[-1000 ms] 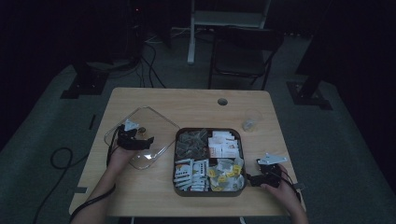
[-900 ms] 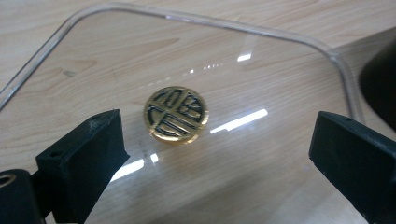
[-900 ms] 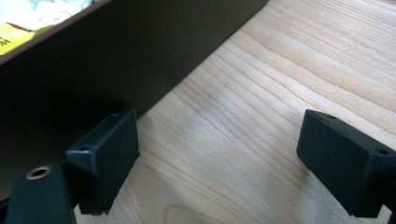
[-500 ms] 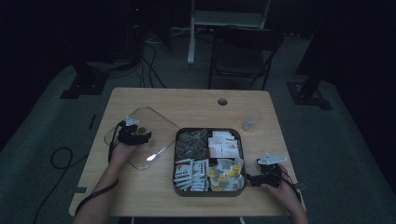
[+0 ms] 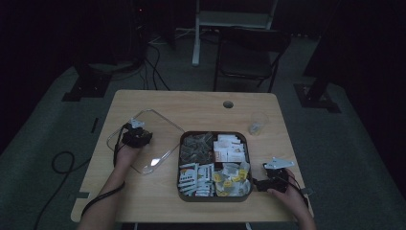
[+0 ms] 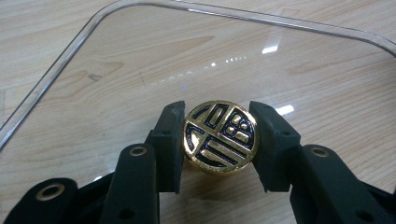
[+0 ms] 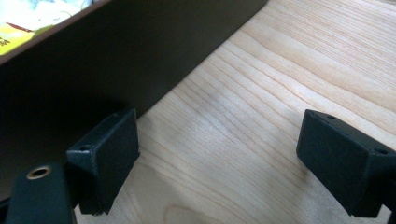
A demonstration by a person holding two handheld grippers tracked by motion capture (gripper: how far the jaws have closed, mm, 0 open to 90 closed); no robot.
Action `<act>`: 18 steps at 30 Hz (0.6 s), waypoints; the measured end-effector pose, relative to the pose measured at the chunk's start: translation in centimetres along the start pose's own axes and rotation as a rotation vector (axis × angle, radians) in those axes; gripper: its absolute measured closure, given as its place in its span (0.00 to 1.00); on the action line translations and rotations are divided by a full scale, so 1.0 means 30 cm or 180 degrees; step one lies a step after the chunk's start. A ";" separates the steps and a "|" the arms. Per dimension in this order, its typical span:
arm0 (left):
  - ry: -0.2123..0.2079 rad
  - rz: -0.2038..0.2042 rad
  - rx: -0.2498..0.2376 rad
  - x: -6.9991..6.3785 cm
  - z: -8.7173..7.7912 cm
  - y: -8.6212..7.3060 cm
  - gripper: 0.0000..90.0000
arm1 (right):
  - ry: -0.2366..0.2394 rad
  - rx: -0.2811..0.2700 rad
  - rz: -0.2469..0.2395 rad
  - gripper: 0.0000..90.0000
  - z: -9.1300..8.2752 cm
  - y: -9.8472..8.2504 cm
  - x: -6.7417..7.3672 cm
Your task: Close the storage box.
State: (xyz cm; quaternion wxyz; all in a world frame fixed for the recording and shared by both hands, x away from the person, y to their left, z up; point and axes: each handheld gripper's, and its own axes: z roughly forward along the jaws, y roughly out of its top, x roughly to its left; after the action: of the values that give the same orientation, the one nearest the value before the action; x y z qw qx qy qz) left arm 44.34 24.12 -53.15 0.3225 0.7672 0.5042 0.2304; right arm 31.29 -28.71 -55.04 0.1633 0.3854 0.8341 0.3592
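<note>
Left hand-held gripper (image 6: 218,140): closed on the gold knob (image 6: 219,126), one pad on each side of its round, patterned face. Grips it from the side, with the jaws close to the clear lid (image 6: 116,70) that carries the knob. Lies flat on the table (image 5: 191,105), that lid, left of the tray (image 5: 215,197), skewed to it, its nearest corner just beside the tray's left wall. From the left grip, then, the tray sits to the right, near, with nothing between.

Right hand-held gripper (image 7: 219,154): open, jaws spread wide over bare wood, holding nothing. Rests low on the table just right of the tray, near its front right corner, one jaw close against the dark outer wall; cannot tell whether touching.

Inside the tray: four compartments full of sachets, uncovered. Behind the tray's right corner, apart from it, a small clear cup (image 5: 257,122).

Likely next: lift by the knob and carry rightward over the tray. Needs a turn on the way, to square the skewed lid with the tray's walls. Left hand nearer to the lid, right hand placed to steady the tray.
</note>
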 end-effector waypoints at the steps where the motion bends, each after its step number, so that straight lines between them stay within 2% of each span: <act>1: 0.0014 -0.0010 0.0005 -0.002 0.000 0.001 0.65 | 0.0000 0.0000 0.0000 0.14 0.000 0.000 0.000; 6: 0.0040 -0.0017 -0.0017 -0.007 -0.006 -0.001 0.66 | 0.0000 0.0001 0.0002 0.14 0.000 0.000 0.000; 10: -0.0014 -0.0034 0.0014 -0.006 -0.018 -0.002 0.66 | 0.0000 0.0001 0.0004 0.14 0.000 0.000 0.000; 15: -0.0046 -0.0171 -0.0036 0.010 -0.045 0.010 0.66 | -0.0002 0.0000 0.0002 0.14 0.000 0.000 0.000; 18: -0.0026 -0.0180 -0.0079 0.018 -0.068 0.021 0.66 | 0.0000 0.0000 0.0005 0.14 0.000 0.000 0.000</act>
State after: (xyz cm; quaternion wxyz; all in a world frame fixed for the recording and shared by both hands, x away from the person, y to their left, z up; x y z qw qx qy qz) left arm 43.56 24.98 -51.27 0.3405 0.7495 0.5215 0.2243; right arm 31.29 -28.71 -55.04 0.1631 0.3860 0.8338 0.3594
